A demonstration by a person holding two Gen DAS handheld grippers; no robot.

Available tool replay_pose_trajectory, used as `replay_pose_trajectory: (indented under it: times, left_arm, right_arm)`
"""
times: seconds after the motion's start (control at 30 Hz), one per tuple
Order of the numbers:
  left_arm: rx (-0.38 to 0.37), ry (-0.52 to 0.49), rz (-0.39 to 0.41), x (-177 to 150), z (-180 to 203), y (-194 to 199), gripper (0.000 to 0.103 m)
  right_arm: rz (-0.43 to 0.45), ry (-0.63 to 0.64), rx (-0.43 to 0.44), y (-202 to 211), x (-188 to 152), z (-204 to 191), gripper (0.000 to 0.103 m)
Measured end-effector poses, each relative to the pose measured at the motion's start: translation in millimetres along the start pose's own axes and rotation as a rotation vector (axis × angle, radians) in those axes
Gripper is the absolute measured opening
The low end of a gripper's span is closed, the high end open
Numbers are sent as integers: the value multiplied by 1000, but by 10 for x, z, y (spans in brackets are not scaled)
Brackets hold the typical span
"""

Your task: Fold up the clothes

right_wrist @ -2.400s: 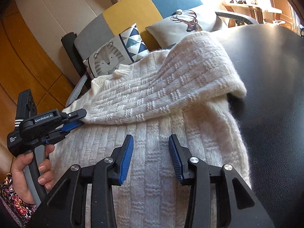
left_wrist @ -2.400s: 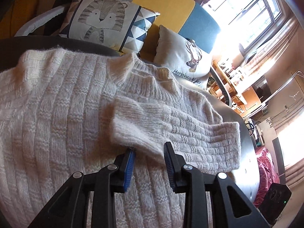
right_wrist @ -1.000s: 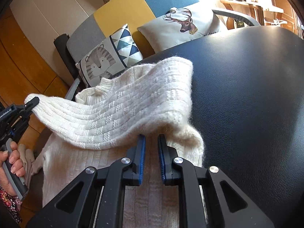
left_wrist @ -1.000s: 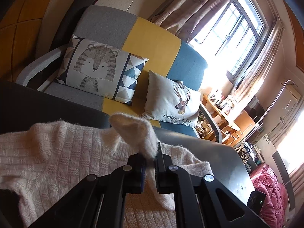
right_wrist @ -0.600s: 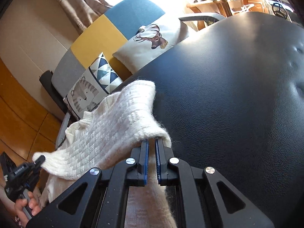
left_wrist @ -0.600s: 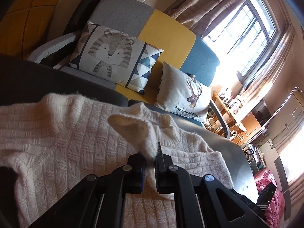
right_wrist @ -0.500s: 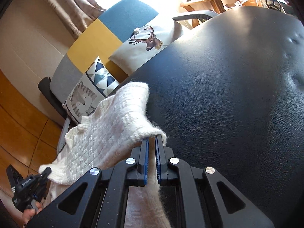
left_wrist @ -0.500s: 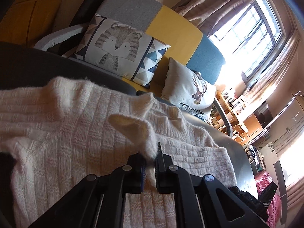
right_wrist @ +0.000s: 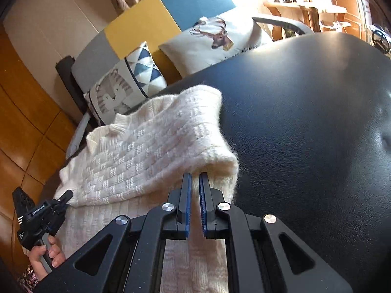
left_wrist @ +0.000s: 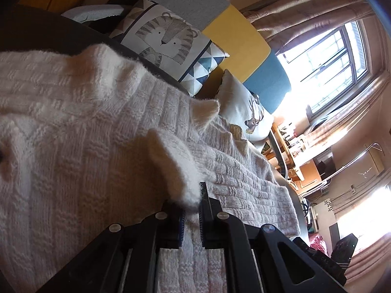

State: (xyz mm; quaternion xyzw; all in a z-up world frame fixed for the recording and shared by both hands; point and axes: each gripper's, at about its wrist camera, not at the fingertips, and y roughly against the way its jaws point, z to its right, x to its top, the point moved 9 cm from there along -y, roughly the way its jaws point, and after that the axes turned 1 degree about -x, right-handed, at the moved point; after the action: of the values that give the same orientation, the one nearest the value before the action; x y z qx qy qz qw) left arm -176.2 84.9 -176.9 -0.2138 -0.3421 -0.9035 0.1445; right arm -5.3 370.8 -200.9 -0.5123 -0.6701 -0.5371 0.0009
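Left wrist view: left gripper [left_wrist: 190,213] pinched on a fluffy tuft of the cream knit sweater [left_wrist: 73,146], raised at 12 o'clock of the fingers.
Right wrist view: right gripper [right_wrist: 194,205] pressed together on the sweater's thick folded edge at 12 o'clock; left gripper also seen at 8 o'clock, clamped on the far corner of the same flap, gripped by a hand [right_wrist: 46,256].
Sweater place: spread over the black padded surface [right_wrist: 305,134], toward its 9 o'clock side in the right view; upper layer doubled over the body, collar toward the tiger cushion [right_wrist: 114,92].
Stage: fold in progress, flap held at both ends; whether being carried over or laid down, not settled.
Risk, slip: shallow bite on loose fuzzy knit; uneven pull between the two ends likely to tug the tuft free.
Risk, skew: one end moved ahead of the other, crooked fold line and bunching.
Risk, drag: lower layer sliding on the slick surface, possibly off the near edge.
Hidden: lower hem and near part of the sweater, behind the gripper bodies; depth of cloth between the pads.
Hard to make out: window side, washed out by glare; which part of the garment the flap is.
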Motion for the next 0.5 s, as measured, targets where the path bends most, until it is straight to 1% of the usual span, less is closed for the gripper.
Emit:
replay_pose_trajectory:
  times: [0.07,0.13,0.17,0.3,0.4,0.5]
  left_arm:
    - [-8,-14,19,68,53,37,7]
    - [-13,-15,50,157,96,89,7]
    - [-9,-16,57,191,102,89,7]
    - [12,-22,81,285,82,72,7]
    - [15,5,79,254,-26,37,7]
    - [-11,67,38,155,-188,-48,7]
  right_arm:
    - [-12,-36,-8,-122,48,50,7]
    - [15,-71,20,-174,121,42,7]
    - [24,-78,31,-178,131,28,7]
    - [31,-77,26,-168,78,-7,7]
    - [36,-76,23,-161,39,-34,7]
    - [41,-75,19,-153,-1,-60,7]
